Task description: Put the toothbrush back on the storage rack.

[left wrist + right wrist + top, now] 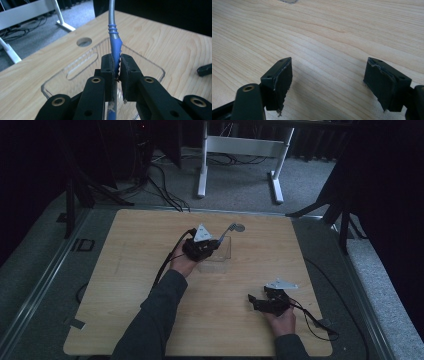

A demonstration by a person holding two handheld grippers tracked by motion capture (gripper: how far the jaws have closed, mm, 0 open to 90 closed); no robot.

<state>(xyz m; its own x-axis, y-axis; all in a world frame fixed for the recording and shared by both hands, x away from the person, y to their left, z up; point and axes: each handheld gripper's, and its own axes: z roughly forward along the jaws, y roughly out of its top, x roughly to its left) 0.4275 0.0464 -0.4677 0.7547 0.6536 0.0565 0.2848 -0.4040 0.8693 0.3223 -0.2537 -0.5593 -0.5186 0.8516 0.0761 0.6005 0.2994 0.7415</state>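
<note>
The left gripper point(212, 244) pinched a spoon point(114, 37) by its blue handle, jaws pressed tight on the ribbed grip, the metal shaft rising beyond them. It hung over a clear bin point(152, 65) near the middle of the tabletop point(140, 270), a little toward the far edge; in the high view the spoon's round bowl point(238, 227) stuck out past the bin toward that edge. The step in hand looked like placing the spoon in the bin, or lifting it out; I cannot tell which. If placing, the next move would call for lowering the handle inside the walls and then parting the jaws.

The right gripper point(256, 300) rested near the near right corner, jaws spread wide over bare wood, holding nothing.

Counted: one spoon, one bin, two grippers.
</note>
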